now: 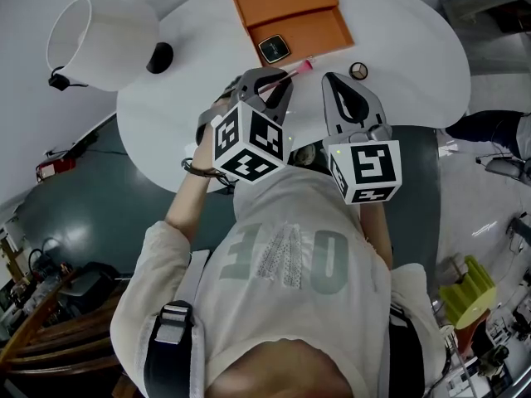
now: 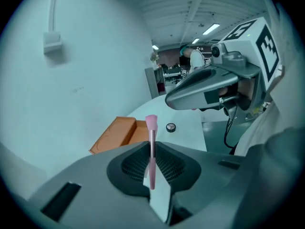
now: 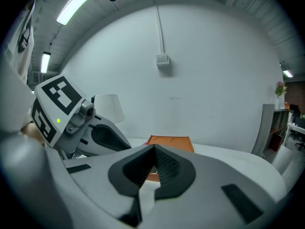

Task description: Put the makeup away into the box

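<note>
A thin pink makeup brush [image 2: 151, 128] is pinched upright between the jaws of my left gripper [image 2: 151, 146], which is shut on it. In the head view the left gripper [image 1: 284, 76] holds the brush [image 1: 297, 69] above the white table, just short of the open orange box [image 1: 290, 15]. A black square compact [image 1: 273, 49] lies in the box's near tray. A small round makeup pot [image 1: 358, 70] sits on the table to the right. My right gripper [image 1: 333, 80] hovers beside it, shut with nothing in its jaws [image 3: 153, 151].
A white lamp shade [image 1: 99, 40] and its black base [image 1: 160, 56] stand at the table's left. The round white table [image 1: 406, 65] ends close to my body. The wall lies behind the orange box [image 3: 170, 141].
</note>
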